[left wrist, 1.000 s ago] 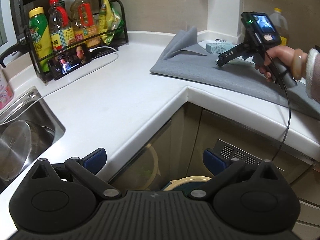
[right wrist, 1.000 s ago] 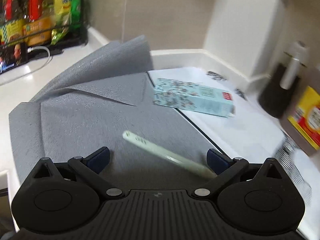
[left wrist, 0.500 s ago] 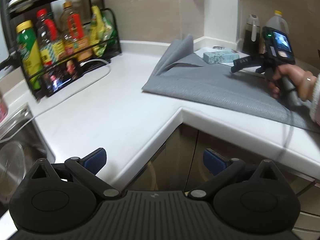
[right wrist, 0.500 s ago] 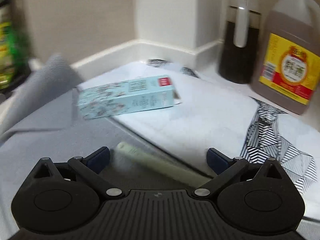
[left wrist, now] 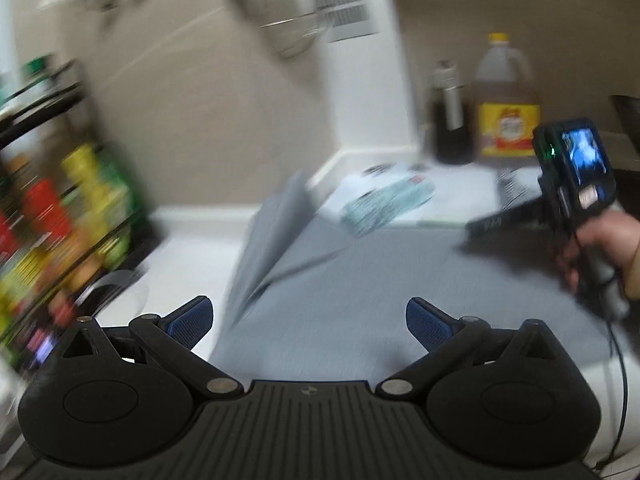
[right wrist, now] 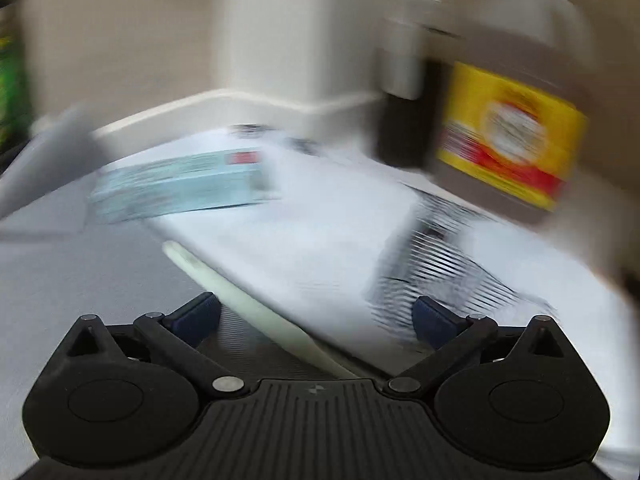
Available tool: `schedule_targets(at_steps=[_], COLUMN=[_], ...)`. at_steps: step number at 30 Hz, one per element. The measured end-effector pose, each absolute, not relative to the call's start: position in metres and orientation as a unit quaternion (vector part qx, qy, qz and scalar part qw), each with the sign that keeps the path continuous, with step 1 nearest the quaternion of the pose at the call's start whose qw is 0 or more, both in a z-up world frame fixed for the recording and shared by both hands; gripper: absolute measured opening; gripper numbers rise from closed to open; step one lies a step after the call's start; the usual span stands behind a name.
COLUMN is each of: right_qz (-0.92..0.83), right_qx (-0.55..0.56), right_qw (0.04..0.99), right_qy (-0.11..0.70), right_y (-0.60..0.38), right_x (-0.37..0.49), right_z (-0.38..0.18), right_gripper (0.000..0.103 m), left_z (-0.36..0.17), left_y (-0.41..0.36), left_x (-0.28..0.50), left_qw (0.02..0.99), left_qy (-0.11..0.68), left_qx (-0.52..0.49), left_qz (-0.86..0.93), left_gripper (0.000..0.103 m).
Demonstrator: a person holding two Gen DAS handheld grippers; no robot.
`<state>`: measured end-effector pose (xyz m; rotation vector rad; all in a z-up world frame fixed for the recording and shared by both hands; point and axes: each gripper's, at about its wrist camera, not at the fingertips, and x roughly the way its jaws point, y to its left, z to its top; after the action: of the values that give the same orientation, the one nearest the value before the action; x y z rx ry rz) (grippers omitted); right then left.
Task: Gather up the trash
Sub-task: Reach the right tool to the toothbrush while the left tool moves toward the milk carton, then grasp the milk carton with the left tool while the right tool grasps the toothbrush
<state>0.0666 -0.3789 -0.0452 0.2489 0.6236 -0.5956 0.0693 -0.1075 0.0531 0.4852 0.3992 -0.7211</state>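
Left wrist view: the left tool (left wrist: 308, 314), jaws wide and empty, has swung from the surface's edge to over the grey mat (left wrist: 360, 280); the blue box (left wrist: 386, 202) sits mid-frame, above centre.

Right wrist view: the right tool (right wrist: 316, 316), also wide, has closed on the pale stick (right wrist: 240, 296), now between its fingers, ready for pickup.

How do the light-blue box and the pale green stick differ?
The light-blue box is broad, flat and printed; the pale green stick is thin, long and looks plain. The box lies farther off across the mat edge; the stick runs diagonally between the open fingers of the right hand-held gripper. Both lie flat.
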Motion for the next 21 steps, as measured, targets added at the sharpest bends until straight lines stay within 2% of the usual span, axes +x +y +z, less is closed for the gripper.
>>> schedule_targets(at_steps=[4,11,21], right_qz=[-0.271,-0.260,-0.252], right_qx=[0.109,0.098,0.096], right_qw=[0.906,0.909,0.912], right_qy=[0.308,0.310,0.308], right_y=[-0.384,-0.381,-0.383], right_x=[0.064,0.061,0.060], right_z=[-0.045,-0.047,-0.048], right_gripper=[0.103,0.103,0.103], left_z=[0.043,-0.001,-0.047], left_y=[-0.184,-0.292,-0.339], left_x=[0.108,0.180,0.235], left_qw=[0.844,0.808,0.798], left_qy=[0.187,0.207,0.246], left_qx=[0.261,0.313,0.323], left_qz=[-0.430,-0.455,-0.446], left_gripper=[0.103,0.103,0.103])
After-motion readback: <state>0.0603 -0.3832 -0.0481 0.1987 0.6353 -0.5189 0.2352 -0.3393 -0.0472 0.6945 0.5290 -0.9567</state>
